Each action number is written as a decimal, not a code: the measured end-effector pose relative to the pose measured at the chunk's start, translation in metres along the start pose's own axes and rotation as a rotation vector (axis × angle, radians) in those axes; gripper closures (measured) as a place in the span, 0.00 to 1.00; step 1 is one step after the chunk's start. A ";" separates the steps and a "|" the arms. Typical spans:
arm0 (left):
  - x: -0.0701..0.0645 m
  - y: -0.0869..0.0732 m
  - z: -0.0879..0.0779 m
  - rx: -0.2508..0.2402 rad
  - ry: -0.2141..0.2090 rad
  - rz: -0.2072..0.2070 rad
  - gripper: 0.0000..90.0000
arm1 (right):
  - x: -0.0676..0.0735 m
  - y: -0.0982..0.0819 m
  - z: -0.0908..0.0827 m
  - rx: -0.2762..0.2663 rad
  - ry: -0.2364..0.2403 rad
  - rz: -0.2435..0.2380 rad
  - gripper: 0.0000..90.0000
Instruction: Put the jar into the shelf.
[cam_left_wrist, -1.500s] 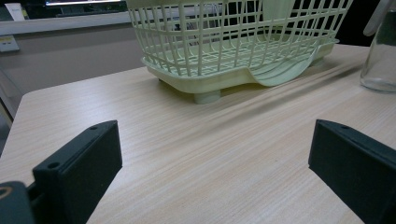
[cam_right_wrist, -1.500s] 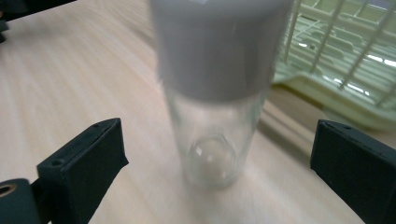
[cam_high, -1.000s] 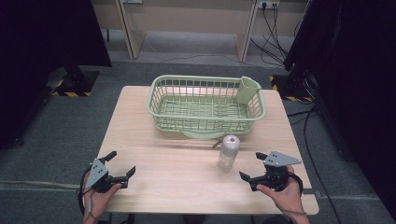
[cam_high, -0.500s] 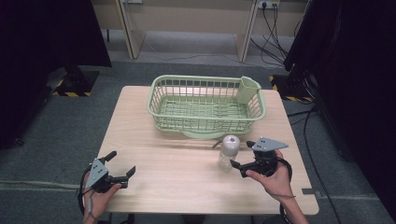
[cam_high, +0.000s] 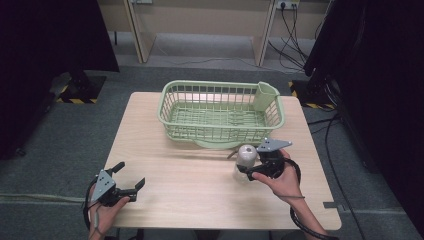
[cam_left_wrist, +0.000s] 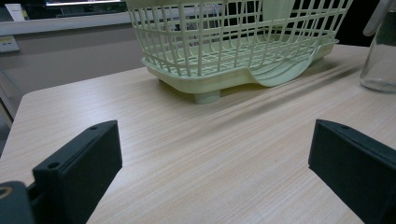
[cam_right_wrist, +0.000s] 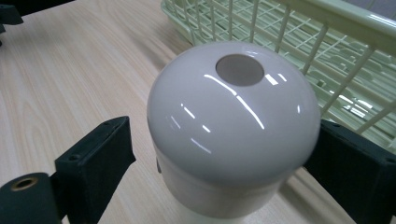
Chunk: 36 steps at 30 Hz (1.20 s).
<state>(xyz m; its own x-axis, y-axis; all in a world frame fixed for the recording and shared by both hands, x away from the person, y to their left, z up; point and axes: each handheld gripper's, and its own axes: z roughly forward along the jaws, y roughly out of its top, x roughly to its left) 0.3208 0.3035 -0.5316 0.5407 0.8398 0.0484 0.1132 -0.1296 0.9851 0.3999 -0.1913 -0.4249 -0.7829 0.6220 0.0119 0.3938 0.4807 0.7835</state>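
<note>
The right gripper (cam_high: 248, 172) is at the bottle (cam_high: 245, 161), with one jaw on each side of its round white cap (cam_right_wrist: 231, 119); the jaws have just been closing in, and the bottle is between them; in the right gripper view the right jaw looks tight against the cap, but there is a thin gap at the left jaw, so I think the grip is not shut yet. The bottle stands upright on the table (cam_high: 190, 185), just in front of the green basket (cam_high: 220, 112), near its front wall and not inside it. The left gripper (cam_high: 127, 180) sits near the front left corner of the table, well apart from the bottle; its jaws are wide apart with nothing in them. So the work looks like it has only begun; the reach to the bottle is done; the squeeze is almost done; the lift is not done, and the bottle is not yet in the basket, if that is where it should go. The basket looks empty inside.
</note>
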 end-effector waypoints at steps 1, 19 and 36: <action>0.000 0.000 0.000 0.000 0.000 0.000 0.02 | 0.000 0.001 0.001 0.009 0.001 -0.002 0.12; 0.000 0.000 0.000 0.001 -0.002 0.002 0.02 | -0.005 0.002 0.015 0.071 0.024 -0.007 0.31; 0.000 0.000 0.000 0.002 -0.001 0.003 0.02 | -0.005 0.010 0.003 0.060 0.087 -0.052 0.31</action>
<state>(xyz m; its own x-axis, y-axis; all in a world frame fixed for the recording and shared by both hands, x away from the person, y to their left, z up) 0.3208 0.3037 -0.5315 0.5422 0.8387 0.0508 0.1132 -0.1328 0.9847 0.4095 -0.1879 -0.4188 -0.8409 0.5404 0.0288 0.3781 0.5485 0.7458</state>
